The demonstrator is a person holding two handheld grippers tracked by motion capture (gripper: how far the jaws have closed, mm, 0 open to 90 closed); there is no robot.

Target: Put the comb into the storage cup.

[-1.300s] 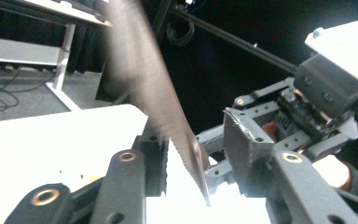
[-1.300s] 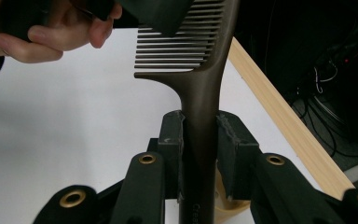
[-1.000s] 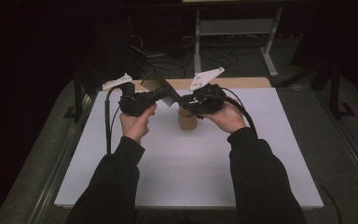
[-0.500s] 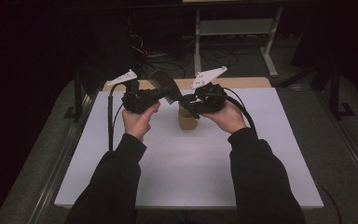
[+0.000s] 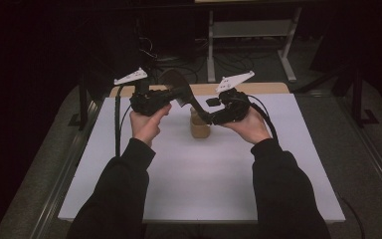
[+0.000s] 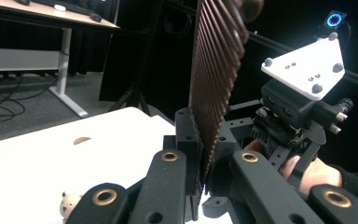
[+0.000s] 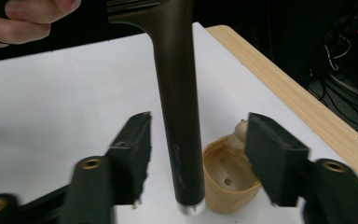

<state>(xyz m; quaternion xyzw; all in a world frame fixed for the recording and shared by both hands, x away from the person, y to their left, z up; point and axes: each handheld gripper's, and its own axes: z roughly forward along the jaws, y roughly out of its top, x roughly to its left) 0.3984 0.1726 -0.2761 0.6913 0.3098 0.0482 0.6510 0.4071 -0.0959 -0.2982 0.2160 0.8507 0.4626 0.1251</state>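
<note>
Left gripper (image 6: 205,179): jaws clamped on the ribbed head of a dark brown comb (image 6: 216,70), held above the white table (image 5: 204,184). The comb handle (image 7: 177,107) slants down beside a tan cup (image 7: 228,175). Right gripper (image 7: 196,154): jaws have just been opening, straddling the handle without touching. Faint lettering on the handle, unreadable.

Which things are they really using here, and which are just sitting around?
In use:
- brown comb, its toothed end clamped in the left gripper
- comb handle standing between the open jaws of the right gripper, which have just been opening
- tan holder cup under the handle

Just around:
- white table
- desk behind
- floor cables
</note>
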